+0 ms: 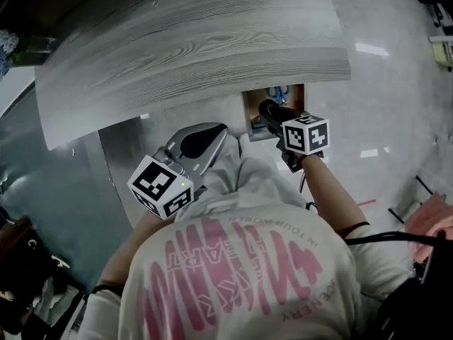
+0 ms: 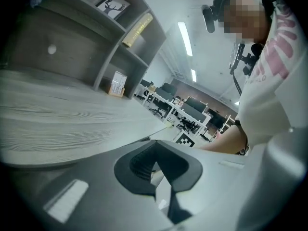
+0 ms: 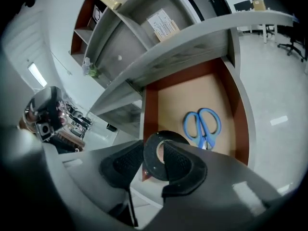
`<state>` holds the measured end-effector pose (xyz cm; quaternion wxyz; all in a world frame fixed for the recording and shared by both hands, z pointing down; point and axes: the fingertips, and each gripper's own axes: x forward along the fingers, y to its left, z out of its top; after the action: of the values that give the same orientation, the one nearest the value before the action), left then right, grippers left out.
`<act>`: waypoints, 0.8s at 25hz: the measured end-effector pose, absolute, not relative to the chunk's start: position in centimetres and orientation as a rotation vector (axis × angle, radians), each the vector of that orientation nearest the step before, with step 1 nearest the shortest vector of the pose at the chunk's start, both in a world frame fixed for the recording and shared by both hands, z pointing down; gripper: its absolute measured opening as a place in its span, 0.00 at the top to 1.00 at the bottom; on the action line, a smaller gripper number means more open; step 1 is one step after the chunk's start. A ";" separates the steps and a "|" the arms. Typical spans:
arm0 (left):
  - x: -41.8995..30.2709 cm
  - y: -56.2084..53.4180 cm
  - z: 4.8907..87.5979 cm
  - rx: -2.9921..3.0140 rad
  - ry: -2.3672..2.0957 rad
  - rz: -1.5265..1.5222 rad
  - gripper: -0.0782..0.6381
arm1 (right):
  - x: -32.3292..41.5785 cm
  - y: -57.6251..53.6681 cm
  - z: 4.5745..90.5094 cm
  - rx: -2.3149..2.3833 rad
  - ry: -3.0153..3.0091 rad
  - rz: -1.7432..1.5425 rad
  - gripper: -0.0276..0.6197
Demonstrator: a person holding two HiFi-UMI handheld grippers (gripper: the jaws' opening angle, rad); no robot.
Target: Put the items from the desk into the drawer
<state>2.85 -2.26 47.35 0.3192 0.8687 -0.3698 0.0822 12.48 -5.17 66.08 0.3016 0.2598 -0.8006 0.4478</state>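
Observation:
My right gripper (image 3: 154, 159) is shut on a black roll of tape (image 3: 153, 170), pinched flat between its pads. It hangs over the near edge of the open wooden drawer (image 3: 243, 129) under the grey desk (image 1: 191, 41). Blue-handled scissors (image 3: 202, 127) lie on the drawer bottom. In the head view the right gripper (image 1: 271, 112) sits at the drawer opening (image 1: 297, 94), where a bit of the blue scissors (image 1: 277, 91) shows. My left gripper (image 1: 212, 134) is below the desk's front edge, left of the drawer. Its jaws (image 2: 155, 150) meet at the tips with nothing between them.
The grey woodgrain desk top (image 2: 57, 119) curves above both grippers. Shelves (image 3: 144, 23) with a box and papers stand behind it. The person's white shirt (image 1: 241, 261) fills the lower head view. Glossy pale floor (image 1: 382, 83) lies to the right; office desks and chairs (image 2: 187, 112) stand far off.

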 end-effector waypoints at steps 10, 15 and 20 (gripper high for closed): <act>2.0 0.3 49.0 2.201 -1.017 0.224 0.86 | 12.2 -5.2 70.2 0.685 -1.999 0.883 0.75; 1.0 0.4 49.2 2.176 -1.070 0.195 0.86 | 11.6 -4.1 71.5 0.605 -1.958 0.948 0.76; 0.2 0.4 49.0 2.167 -1.099 0.189 0.86 | 11.6 -3.9 72.2 0.595 -1.939 0.962 0.91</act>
<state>0.20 0.42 49.04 0.3447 0.8346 -0.4234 0.0728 11.60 -3.92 72.19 0.4336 0.2387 -0.7784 0.3861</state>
